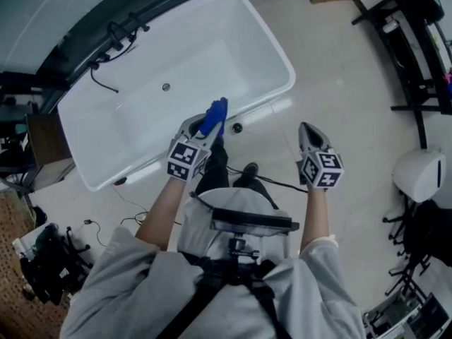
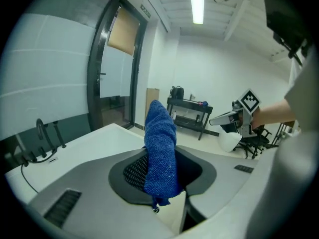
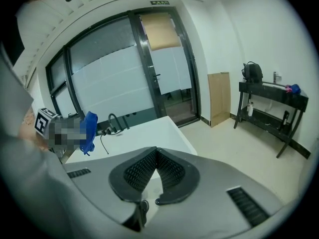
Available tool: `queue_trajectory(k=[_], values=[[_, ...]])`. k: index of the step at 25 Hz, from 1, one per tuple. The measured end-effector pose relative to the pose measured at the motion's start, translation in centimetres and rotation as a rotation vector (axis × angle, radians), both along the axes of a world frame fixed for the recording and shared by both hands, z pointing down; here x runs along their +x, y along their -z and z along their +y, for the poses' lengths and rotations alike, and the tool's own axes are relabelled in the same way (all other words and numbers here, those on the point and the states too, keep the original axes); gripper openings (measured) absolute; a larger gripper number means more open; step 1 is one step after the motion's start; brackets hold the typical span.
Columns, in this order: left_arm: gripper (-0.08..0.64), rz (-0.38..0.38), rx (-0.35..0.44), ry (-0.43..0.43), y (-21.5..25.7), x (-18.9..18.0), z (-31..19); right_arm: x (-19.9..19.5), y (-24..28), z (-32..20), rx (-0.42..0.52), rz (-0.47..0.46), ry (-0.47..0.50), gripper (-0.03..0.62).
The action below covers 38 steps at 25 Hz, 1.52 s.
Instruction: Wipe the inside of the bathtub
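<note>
A white freestanding bathtub (image 1: pixel 212 41) lies on the pale floor ahead of me, its drain (image 1: pixel 166 87) near the middle and a black faucet (image 1: pixel 120 34) on the far rim. My left gripper (image 1: pixel 212 116) is held just short of the tub's near rim, shut on a blue cloth (image 1: pixel 214 114) that sticks up between the jaws (image 2: pixel 160 153). My right gripper (image 1: pixel 309 134) hovers over bare floor to the right of the tub, shut with nothing between its pads (image 3: pixel 172 171). In the right gripper view the tub (image 3: pixel 144 131) shows beyond the jaws.
A black shelf rack (image 1: pixel 420 41) stands at the right wall, with a white round stool (image 1: pixel 418 174) near it. A cardboard panel (image 3: pixel 218 97) leans by the glass door (image 3: pixel 164 68). Cables and gear (image 1: pixel 49 260) lie on the floor at left.
</note>
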State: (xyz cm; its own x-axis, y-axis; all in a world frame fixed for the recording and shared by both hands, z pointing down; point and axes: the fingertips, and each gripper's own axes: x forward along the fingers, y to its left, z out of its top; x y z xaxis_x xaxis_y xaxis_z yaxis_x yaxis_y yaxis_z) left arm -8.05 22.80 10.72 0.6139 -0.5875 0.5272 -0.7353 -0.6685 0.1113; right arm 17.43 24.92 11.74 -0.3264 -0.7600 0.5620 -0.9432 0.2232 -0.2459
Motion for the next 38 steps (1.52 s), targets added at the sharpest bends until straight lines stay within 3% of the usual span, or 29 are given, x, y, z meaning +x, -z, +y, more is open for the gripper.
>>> queue_trajectory(k=[4,8,17,25,31,38], values=[[0.121,-0.027,0.046,0.072,2.7,-0.9,2.0,0.5,0.7,2.2,0.011,-0.032,0.017,0.008],[0.123,-0.041,0.073,0.123,4.7,-4.1,3.2,-1.2,2.3,3.2,0.041,-0.045,0.026,0.008],[0.123,-0.059,0.078,0.111,5.5,-9.3,5.8,-6.7,4.5,5.0,0.083,-0.009,0.032,0.008],[0.124,-0.058,0.073,0.157,5.3,-17.7,8.2,-13.3,4.0,7.1,0.041,0.007,0.031,0.006],[0.123,-0.049,0.076,0.217,5.5,-21.9,9.4,-15.8,4.2,7.5,0.036,0.018,0.056,0.006],[0.124,-0.05,0.082,0.245,6.0,-24.3,9.9,-17.9,4.3,7.0,0.037,0.02,0.084,0.006]])
